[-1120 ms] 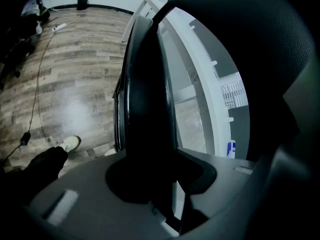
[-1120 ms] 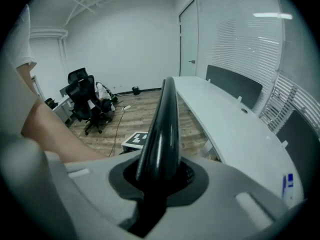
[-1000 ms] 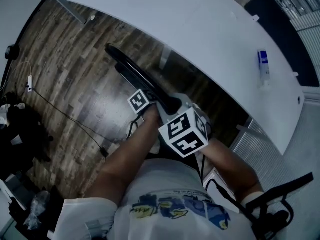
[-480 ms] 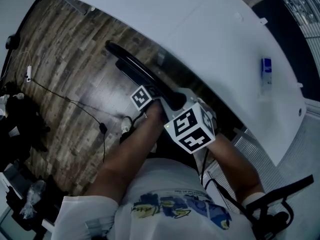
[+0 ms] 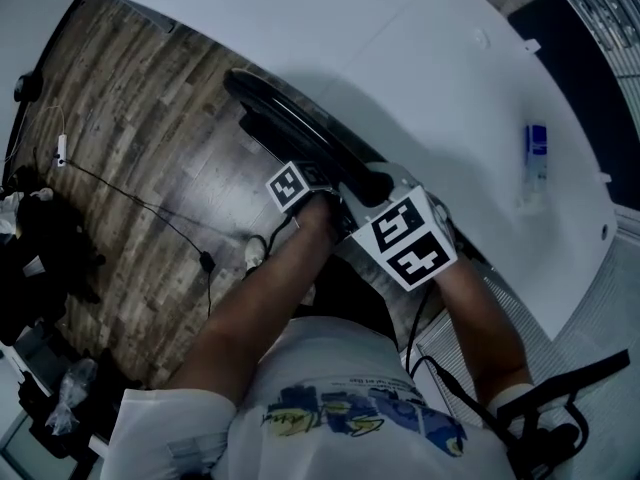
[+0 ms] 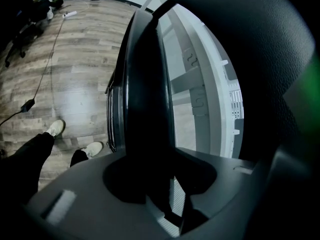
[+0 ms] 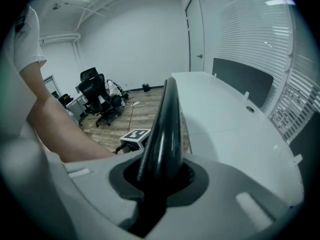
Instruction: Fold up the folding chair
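Carrying the flat-folded folding chair [image 5: 285,123] closer to the white table's [image 5: 420,58] edge, with left gripper [image 6: 150,184] and right gripper [image 7: 157,179] still pinching it.

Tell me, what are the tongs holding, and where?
The black folding chair: left tongs clamp its thick panel, right tongs its thin curved rim, both at its near end.

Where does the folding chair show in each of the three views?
Head view: folding chair, black, just above centre.
Left gripper view: broad dark panel filling the centre.
Right gripper view: thin black edge rising from bottom centre.
Shared landmark: wooden floor, left of the chair in all three.
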